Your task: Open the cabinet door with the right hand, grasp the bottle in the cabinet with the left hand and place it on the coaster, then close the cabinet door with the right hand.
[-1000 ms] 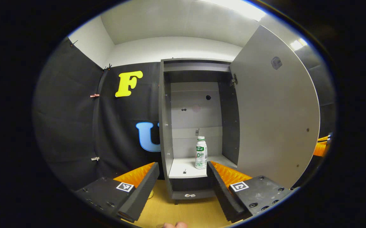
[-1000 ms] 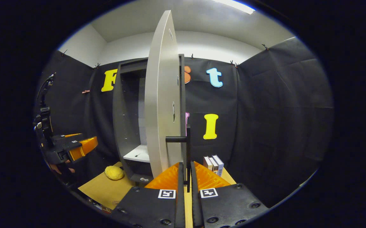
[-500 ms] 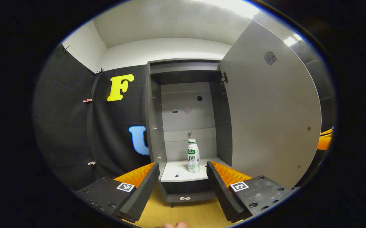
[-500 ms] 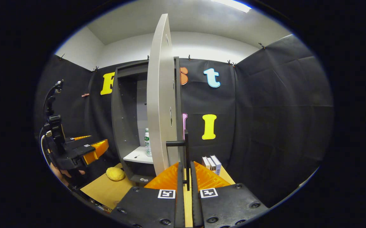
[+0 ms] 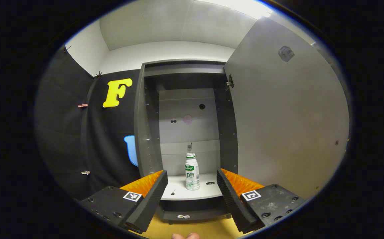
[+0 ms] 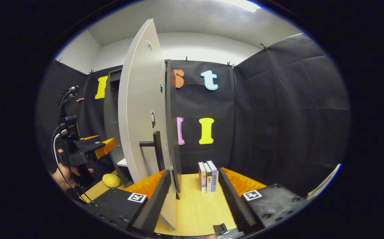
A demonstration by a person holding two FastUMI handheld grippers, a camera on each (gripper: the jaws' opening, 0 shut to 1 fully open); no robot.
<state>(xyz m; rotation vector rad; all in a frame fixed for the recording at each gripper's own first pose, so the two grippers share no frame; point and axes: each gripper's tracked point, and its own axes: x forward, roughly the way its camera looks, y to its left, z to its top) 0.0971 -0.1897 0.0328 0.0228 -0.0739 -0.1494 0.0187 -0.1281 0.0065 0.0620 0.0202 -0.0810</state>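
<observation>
Both grippers' fingers wide — left gripper (image 5: 192, 186) faces bottle (image 5: 192, 171) | door (image 6: 142, 109) open | books (image 6: 207, 176) beside.

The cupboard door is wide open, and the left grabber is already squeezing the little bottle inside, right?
Not quite. The cabinet door is wide open, but the left gripper isn't squeezing the bottle. In the left gripper view its fingers stand open with a wide gap, and the bottle stands upright on the shelf farther in, untouched.

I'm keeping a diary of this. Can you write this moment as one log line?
door: open | bottle: upright on shelf, untouched | left hand-held gripper: open, facing bottle | right hand-held gripper: open, off handle
</observation>
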